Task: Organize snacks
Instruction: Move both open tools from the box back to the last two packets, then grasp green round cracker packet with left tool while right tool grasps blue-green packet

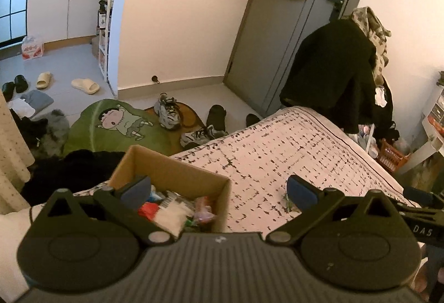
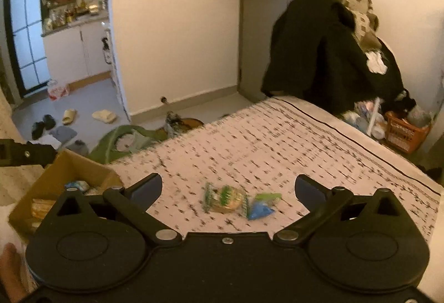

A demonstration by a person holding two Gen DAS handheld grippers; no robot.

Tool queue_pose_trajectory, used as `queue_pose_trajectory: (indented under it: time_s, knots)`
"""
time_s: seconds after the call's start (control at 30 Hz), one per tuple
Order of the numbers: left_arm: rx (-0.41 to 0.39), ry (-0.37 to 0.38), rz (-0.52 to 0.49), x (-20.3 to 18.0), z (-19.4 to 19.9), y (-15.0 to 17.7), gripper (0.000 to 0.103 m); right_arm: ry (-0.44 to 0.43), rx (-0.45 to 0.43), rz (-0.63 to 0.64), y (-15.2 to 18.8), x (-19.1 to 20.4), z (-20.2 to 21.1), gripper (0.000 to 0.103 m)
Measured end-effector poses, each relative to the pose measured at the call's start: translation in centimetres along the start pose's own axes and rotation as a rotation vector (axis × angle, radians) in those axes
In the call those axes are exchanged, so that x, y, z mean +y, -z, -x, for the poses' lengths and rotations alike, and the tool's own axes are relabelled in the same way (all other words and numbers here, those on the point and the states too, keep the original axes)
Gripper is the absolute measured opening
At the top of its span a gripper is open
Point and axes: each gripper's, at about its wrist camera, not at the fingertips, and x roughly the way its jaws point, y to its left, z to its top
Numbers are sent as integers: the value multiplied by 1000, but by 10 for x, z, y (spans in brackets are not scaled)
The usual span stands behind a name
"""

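Observation:
A cardboard box (image 1: 172,167) holding several wrapped snacks (image 1: 169,210) sits on the patterned bed (image 1: 277,147). My left gripper (image 1: 219,190) is open and empty, its left finger over the box. In the right wrist view the box (image 2: 63,167) is at the left. A green-wrapped round snack (image 2: 226,198) and a small blue-and-green packet (image 2: 262,205) lie on the bed (image 2: 277,136). My right gripper (image 2: 229,187) is open and empty, its fingers spread on either side of these two snacks, just above them.
The bed's far edge drops to a floor with shoes (image 1: 168,110), a green cartoon cushion (image 1: 119,122) and slippers (image 1: 84,85). A dark coat pile (image 1: 333,67) stands at the bed's far right corner. An orange basket (image 2: 406,133) sits right of the bed.

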Motion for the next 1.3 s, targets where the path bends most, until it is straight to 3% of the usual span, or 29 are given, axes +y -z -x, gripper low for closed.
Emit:
queue_pose_trajectory:
  time_s: [0.37,0.8,1.3]
  knots:
    - [3,43,-42,-46,-31,9,103,-3,35,-42,16,-34,-16,101]
    - [66,119,-48,-94,-96,35,99,-21,139,-250,39,-79,-74,64]
    - [165,147,-40,-122,-184,44,88,-31,126,-380,63,-83,-139,43]
